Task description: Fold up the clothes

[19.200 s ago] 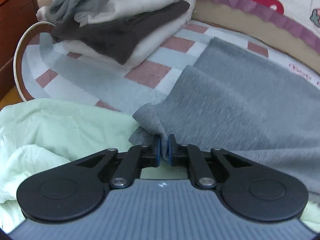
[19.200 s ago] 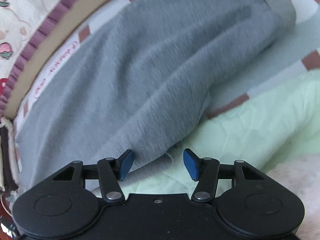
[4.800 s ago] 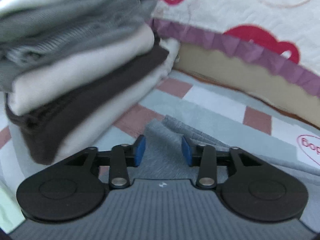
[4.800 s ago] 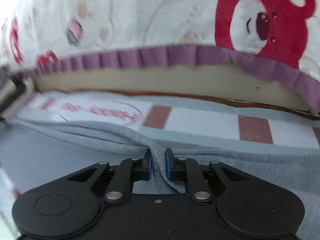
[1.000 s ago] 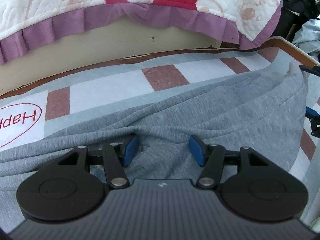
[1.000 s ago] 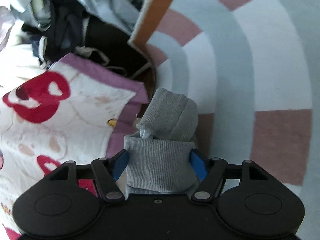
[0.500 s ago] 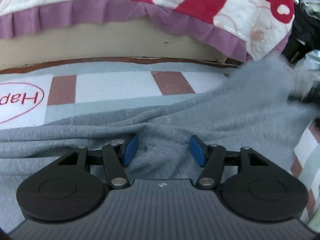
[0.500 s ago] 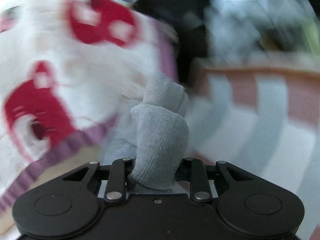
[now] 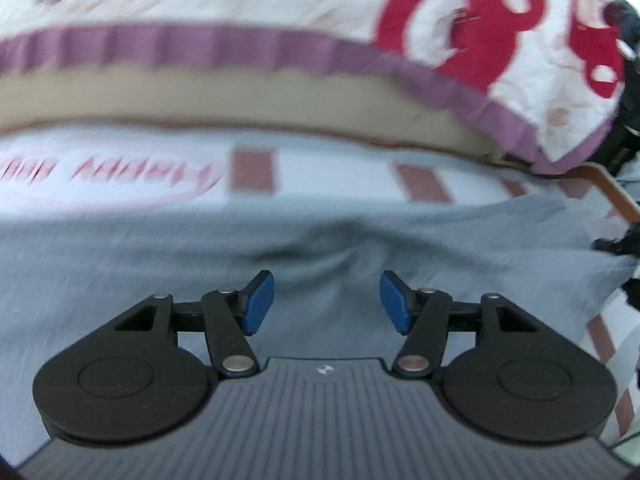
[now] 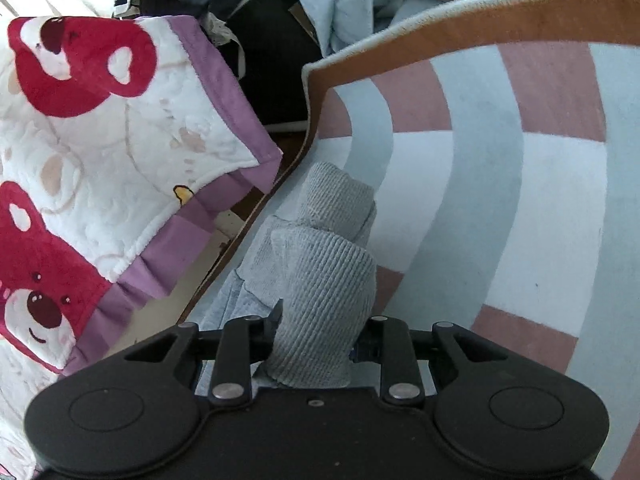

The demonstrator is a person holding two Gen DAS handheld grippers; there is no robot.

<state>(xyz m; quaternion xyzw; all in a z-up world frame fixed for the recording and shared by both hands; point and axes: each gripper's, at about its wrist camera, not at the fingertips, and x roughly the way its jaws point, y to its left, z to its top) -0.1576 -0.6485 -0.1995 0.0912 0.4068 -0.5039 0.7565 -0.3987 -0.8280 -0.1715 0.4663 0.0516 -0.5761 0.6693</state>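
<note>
Ribbed cuff (image 10: 324, 312) of the grey garment (image 9: 160, 264) sits clamped between the pads of my right claw (image 10: 316, 344), lifted above the striped rug (image 10: 500, 184) beside the bear-print quilt (image 10: 100, 152); my left claw (image 9: 326, 300) stands parted and grips nothing, poised over the garment's body, which lies spread on the rug below the quilt's purple frill (image 9: 240, 46).
</note>
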